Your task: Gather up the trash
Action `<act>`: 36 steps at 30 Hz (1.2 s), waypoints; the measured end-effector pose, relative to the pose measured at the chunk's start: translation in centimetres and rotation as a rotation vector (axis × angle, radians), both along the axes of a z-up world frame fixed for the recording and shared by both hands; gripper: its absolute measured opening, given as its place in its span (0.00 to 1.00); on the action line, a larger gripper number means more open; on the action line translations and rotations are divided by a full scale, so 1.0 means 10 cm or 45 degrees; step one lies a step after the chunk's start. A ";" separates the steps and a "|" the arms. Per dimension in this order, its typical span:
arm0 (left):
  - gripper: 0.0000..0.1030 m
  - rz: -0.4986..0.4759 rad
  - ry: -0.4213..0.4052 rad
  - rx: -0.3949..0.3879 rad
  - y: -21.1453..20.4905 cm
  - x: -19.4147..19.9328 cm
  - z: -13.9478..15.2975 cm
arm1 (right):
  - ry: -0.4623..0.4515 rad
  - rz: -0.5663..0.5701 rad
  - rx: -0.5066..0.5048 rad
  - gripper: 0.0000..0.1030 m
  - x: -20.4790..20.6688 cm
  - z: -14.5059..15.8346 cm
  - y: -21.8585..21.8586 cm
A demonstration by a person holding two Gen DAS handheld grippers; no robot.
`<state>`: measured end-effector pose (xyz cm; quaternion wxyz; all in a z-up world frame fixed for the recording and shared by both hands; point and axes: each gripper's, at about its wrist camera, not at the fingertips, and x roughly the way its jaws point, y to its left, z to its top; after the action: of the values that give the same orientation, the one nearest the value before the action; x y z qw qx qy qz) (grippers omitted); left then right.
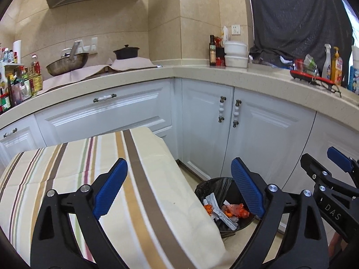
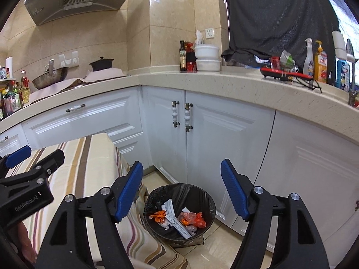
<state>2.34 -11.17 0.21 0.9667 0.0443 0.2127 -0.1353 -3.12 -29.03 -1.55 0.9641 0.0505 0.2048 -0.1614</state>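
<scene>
Left tool (image 1: pixel 179 192): jaws spread wide, blue pads (image 1: pixel 111 189) holding and touching nothing. It hovers above the edge of a striped cloth (image 1: pixel 67 168), with the bin (image 1: pixel 224 206) showing between the pads toward 4 o'clock.

Right tool (image 2: pixel 181 192): jaws likewise spread wide and empty, poised above the bin (image 2: pixel 179 215), which lies at 6 o'clock between its pads (image 2: pixel 129 192). Each tool appears at the margin of the other's view: the right tool (image 1: pixel 332 179) at 3 o'clock, the left tool (image 2: pixel 24 179) at 9 o'clock.

Bin: round, lined with a black bag, standing on the floor just beside the striped cloth and near the white cabinet doors (image 2: pixel 202 145). Inside lies trash (image 2: pixel 179 220): orange wrappers, white paper slips and clear crumpled film, heaped loosely at the bottom.

Hidden or unclear: in the left wrist view the cloth covers the bin's left side and the tool's right pad overlaps its rim. The print on the paper slips is too small to read. What the cloth covers cannot be told. The counter (image 2: pixel 224 83) above carries bottles and tubs, their labels blurred.
</scene>
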 end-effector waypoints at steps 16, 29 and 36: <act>0.95 0.029 -0.080 -0.073 0.49 -0.53 0.32 | -0.071 0.036 -0.063 0.72 -0.51 0.31 0.40; 0.95 0.034 -0.071 -0.082 0.51 -0.56 0.31 | -0.081 0.039 -0.070 0.72 -0.56 0.33 0.43; 0.95 0.031 -0.061 -0.085 0.52 -0.54 0.30 | -0.079 0.039 -0.068 0.72 -0.55 0.33 0.42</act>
<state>-3.09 -6.01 3.19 0.9740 0.0126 0.1855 -0.1296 -8.63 -24.88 1.75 0.9734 0.0264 0.1710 -0.1504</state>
